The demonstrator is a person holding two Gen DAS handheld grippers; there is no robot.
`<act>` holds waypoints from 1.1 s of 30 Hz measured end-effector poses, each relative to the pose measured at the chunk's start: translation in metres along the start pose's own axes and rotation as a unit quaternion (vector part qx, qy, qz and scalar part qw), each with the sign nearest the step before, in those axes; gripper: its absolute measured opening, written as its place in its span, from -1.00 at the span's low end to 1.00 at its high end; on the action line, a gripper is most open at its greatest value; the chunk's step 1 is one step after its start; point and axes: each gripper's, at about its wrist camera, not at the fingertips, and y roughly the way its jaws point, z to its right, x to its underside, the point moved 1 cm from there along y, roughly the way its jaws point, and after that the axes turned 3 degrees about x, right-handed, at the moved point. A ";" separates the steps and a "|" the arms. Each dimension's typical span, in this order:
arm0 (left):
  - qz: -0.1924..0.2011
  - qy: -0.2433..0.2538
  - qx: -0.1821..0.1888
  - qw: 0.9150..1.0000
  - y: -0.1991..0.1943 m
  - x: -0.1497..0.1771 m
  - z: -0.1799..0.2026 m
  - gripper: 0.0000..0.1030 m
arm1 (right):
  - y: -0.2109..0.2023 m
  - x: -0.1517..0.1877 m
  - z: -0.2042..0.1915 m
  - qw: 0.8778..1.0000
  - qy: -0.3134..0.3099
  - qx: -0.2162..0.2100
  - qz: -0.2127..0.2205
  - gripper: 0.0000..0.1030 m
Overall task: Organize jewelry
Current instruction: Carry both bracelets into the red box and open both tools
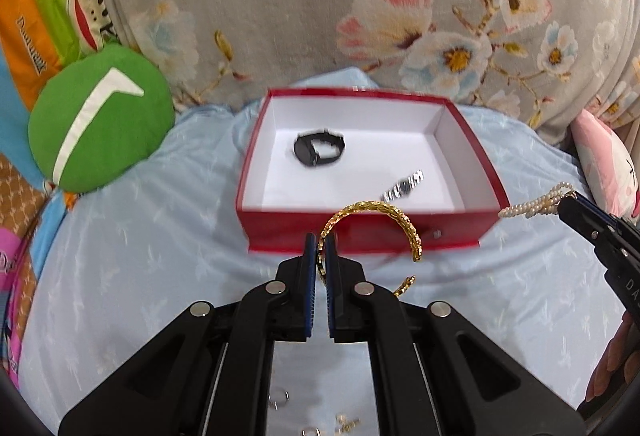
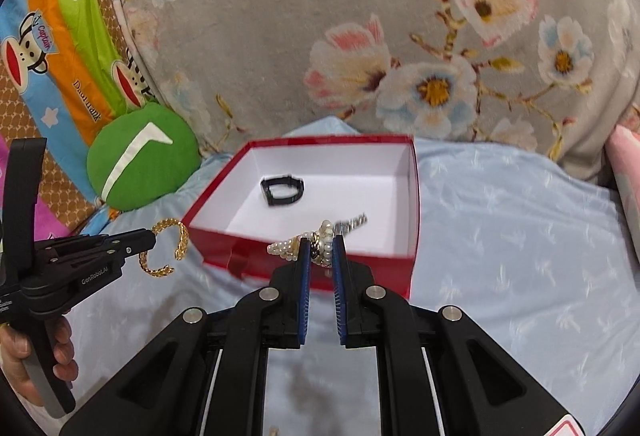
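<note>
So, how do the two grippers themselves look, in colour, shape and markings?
Both the left gripper and the right gripper are matte black plastic linkages joined by round silver pins, with flat ribbed blue pads inside the fingers. White "GenRobot.AI" lettering runs along the left gripper's side. Bare hands hold black handles; no sleeves or cables show.

Pale blue bedsheet (image 1: 140, 256) underneath, patterned with small white sprigs. Directly on it: red box (image 1: 360, 232) just ahead of both pairs of jaws, green round cushion (image 1: 100, 115) far ahead-left, small rings (image 1: 279, 397) beneath the left jaws.
</note>
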 end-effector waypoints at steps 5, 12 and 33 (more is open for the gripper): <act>0.005 0.005 -0.001 1.000 0.024 -0.039 -0.004 -0.93 | 0.035 -0.040 0.002 1.000 -0.007 0.002 0.002 -0.80; -0.018 0.017 -0.013 1.000 0.086 -0.075 -0.006 -0.93 | 0.104 -0.078 0.006 1.000 -0.008 0.004 -0.028 -0.80; -0.102 0.012 -0.021 0.994 0.198 -0.073 -0.024 -0.90 | 0.255 -0.080 0.026 0.990 -0.010 0.046 -0.136 -0.80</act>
